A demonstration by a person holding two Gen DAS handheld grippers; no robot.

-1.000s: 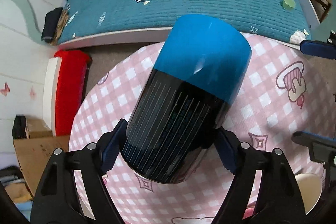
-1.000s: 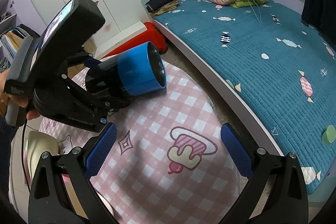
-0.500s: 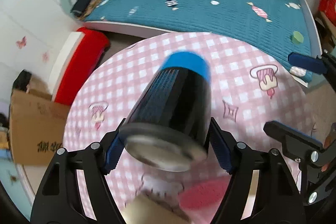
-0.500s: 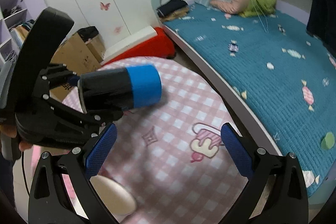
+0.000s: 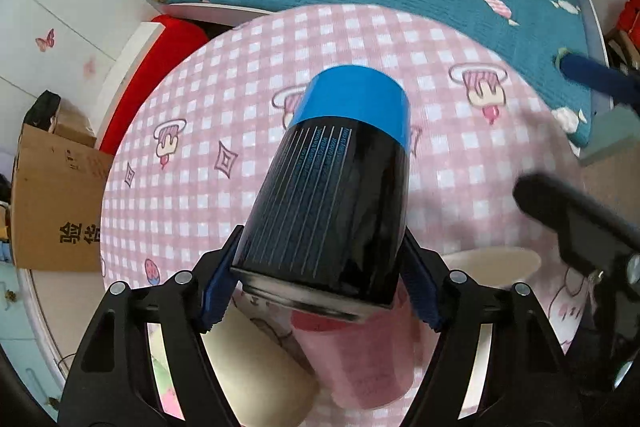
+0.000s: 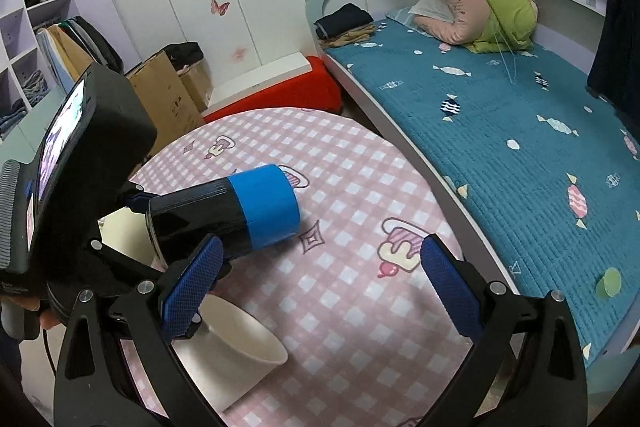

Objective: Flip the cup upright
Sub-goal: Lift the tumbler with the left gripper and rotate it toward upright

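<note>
A black cup with a blue band at its rim [image 5: 336,195] is held in my left gripper [image 5: 320,287], which is shut on its base end. The cup hangs above the pink checked round table [image 5: 248,75], tilted with the blue rim end pointing down and away. In the right wrist view the cup [image 6: 232,211] lies nearly level, blue end to the right, just above the table [image 6: 360,291]. My right gripper [image 6: 320,287] is open and empty, to the right of the cup.
A cream bowl [image 6: 240,351] and a pink cup [image 5: 360,359] sit on the near part of the table. Another cream vessel [image 5: 492,263] is at the right. A blue bed [image 6: 520,147], a red box [image 5: 160,67] and a cardboard box [image 5: 56,203] surround the table.
The left gripper has swung the cup so its blue rim end now tips downward toward the table, and lowered it. The right gripper has drawn back a little.
</note>
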